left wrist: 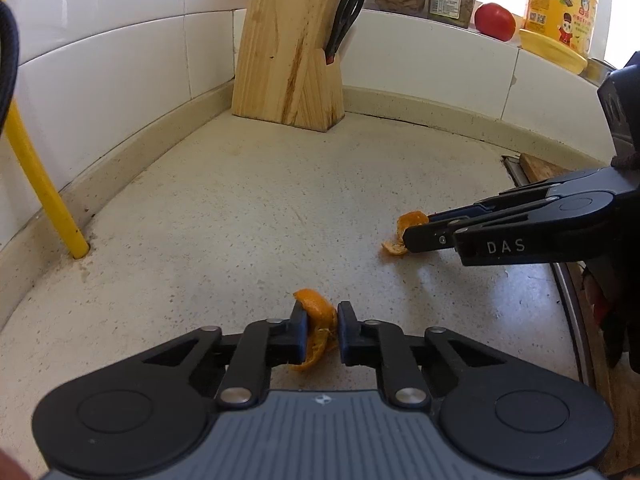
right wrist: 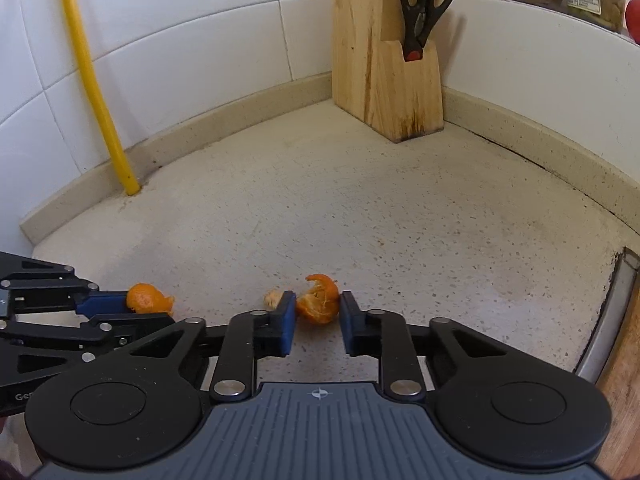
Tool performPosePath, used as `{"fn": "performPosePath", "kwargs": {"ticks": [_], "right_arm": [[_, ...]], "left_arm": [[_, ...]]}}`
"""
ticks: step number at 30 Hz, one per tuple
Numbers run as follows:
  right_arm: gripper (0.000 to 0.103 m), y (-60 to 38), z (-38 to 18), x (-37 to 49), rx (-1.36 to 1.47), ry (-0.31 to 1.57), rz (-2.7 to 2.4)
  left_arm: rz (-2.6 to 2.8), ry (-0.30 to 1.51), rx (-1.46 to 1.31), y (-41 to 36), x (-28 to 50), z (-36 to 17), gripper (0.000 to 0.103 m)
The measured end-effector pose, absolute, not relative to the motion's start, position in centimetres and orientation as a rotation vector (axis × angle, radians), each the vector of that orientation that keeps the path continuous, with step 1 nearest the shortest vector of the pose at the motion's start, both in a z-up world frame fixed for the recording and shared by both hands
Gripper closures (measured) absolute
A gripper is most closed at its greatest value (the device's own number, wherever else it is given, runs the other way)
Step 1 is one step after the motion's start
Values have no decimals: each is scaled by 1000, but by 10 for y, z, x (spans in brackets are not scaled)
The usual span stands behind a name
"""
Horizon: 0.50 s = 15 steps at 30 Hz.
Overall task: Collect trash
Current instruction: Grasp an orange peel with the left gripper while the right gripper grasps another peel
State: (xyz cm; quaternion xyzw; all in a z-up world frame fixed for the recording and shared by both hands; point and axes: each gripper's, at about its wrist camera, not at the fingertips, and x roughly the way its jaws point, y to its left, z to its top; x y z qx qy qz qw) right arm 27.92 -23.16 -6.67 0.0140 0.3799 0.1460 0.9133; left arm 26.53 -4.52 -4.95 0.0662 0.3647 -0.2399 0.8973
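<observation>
Two pieces of orange peel lie on the speckled worktop, both well in front of the wooden knife block, which I take as landmark. The left peel curls upright between my left gripper's fingers; the left blue pad touches it, and the right pad sits just beside it with at most a sliver of gap. The fingers are narrow, closing around the peel, yet I cannot tell whether they truly clamp it. Its lower end appears to rest on the worktop, so I judge it not yet lifted.

The right peel, in front of the block and toward the sink rim, lies between my right gripper's fingers at their tips. These fingers stand moderately apart, with bare gaps on both sides. A small pale scrap sits just outside the left finger.

I hold both grippers low and nearly flat because thin peel offers little height; I straddle each piece so that closing pinches its raised curl. In my judgement the risk is the peel sliding or folding away.
</observation>
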Motion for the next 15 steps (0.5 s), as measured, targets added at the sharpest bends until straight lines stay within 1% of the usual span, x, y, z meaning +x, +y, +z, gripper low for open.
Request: {"fn": "performPosePath", "kwargs": {"ticks": [1, 3, 15], "right_arm": [[76, -232, -66, 278, 36, 784, 305], [81, -232, -65, 276, 48, 783, 309], [82, -243, -55, 264, 237, 788, 357]], "left_arm": [[-493, 758, 132, -44, 264, -49, 89], [-492, 761, 118, -41, 262, -47, 90], [-443, 751, 39, -13, 246, -35, 90]]}}
